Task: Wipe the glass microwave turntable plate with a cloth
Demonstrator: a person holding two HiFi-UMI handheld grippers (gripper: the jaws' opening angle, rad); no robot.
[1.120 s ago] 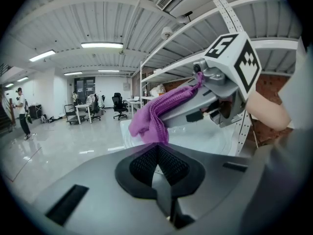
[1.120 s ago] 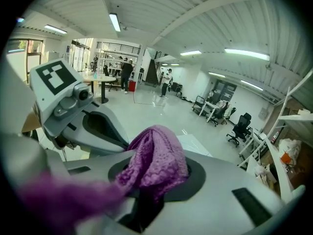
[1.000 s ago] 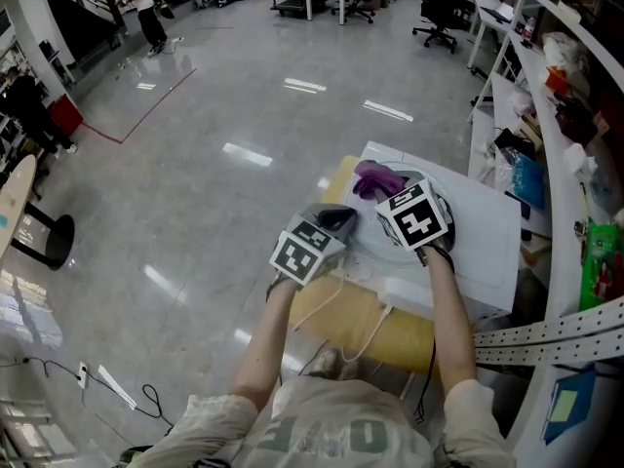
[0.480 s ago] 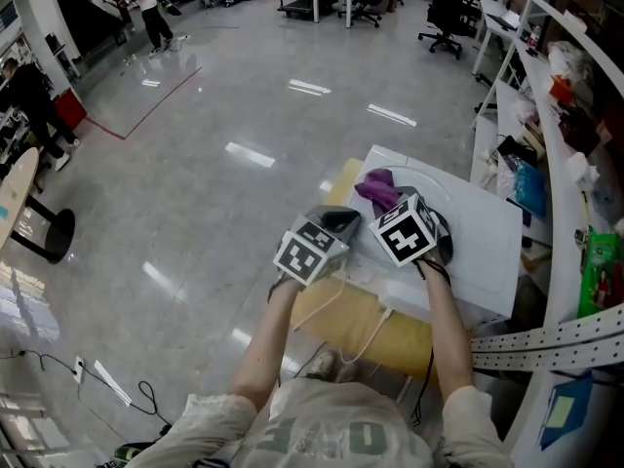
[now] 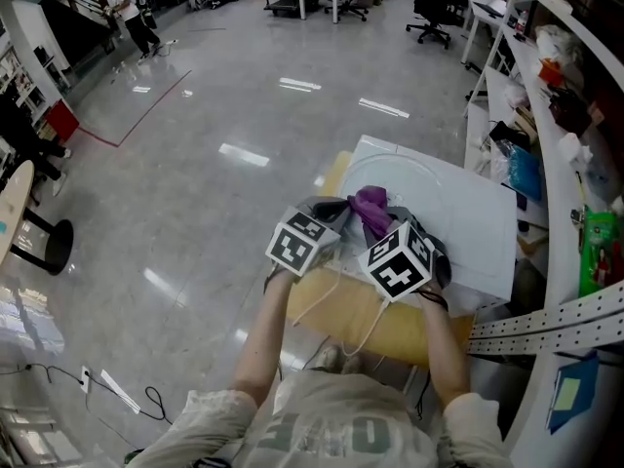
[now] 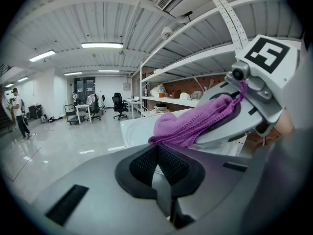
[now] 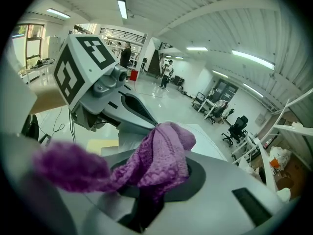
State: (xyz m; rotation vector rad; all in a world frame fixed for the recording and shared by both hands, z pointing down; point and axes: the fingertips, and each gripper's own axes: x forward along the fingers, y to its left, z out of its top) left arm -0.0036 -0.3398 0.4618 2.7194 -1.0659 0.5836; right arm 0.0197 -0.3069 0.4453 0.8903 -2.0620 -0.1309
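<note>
Mid-wipe, the right gripper [image 5: 378, 224] pinches the cloth [image 5: 369, 201], the left gripper [image 5: 327, 211] has its jaws pressed together, and the next move is probably rubbing the plate [image 5: 444, 188].

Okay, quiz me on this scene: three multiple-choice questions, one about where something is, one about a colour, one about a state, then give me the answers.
1. Where do the shelves stand?
A) along the right side of the head view
B) along its left side
C) in the middle of the open floor

2. What colour is the cloth?
A) yellow
B) purple
C) white

3. How do the tongs of the right gripper stand?
A) wide apart and empty
B) shut on the cloth
C) shut on a cable

Answers:
1 A, since the shelves run down the right edge of the head view.
2 B, since the cloth shows purple in all three views.
3 B, since the right gripper view shows the cloth bunched between the closed tongs.
</note>
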